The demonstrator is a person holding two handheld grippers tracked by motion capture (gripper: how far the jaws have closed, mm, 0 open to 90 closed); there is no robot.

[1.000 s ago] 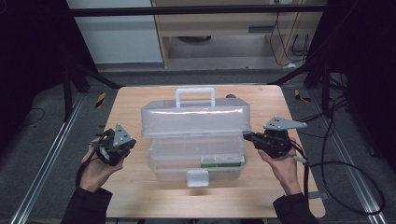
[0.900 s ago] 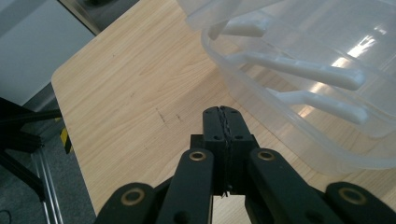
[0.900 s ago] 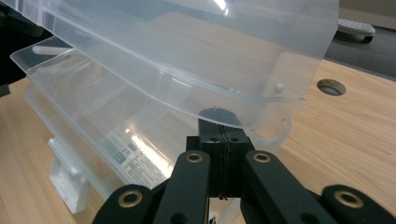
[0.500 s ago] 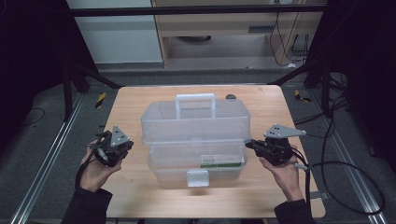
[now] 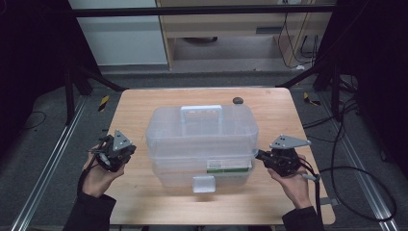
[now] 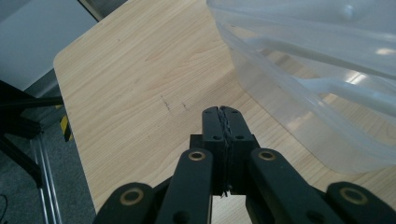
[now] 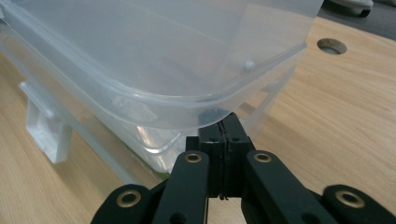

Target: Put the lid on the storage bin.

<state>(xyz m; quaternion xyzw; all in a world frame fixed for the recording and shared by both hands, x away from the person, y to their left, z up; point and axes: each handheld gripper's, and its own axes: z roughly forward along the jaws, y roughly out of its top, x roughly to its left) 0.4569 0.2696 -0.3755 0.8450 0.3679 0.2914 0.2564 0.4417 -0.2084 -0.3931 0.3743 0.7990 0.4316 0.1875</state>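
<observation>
A clear plastic storage box (image 5: 202, 144) with a white handle (image 5: 201, 113) and a front latch (image 5: 203, 184) stands in the middle of the wooden table (image 5: 139, 110). My left gripper (image 5: 131, 153) is shut with nothing in it, a little left of the box (image 6: 317, 70), its tip (image 6: 222, 112) over bare wood. At the box's right side my right gripper (image 5: 258, 155) is shut, and its tip (image 7: 226, 122) sits right under the rim of the lid (image 7: 163, 56). That lid edge stands slightly above the base (image 7: 154, 140).
A small dark round hole (image 5: 237, 100) marks the table behind the box. A green label (image 5: 226, 166) shows through the box wall. Cables (image 5: 346, 173) lie on the floor at the right, and metal rails (image 5: 48, 163) run along both sides of the table.
My right gripper has sunk a little at the box's right side, and the lid has come down with it toward the base. My left gripper has barely shifted.
</observation>
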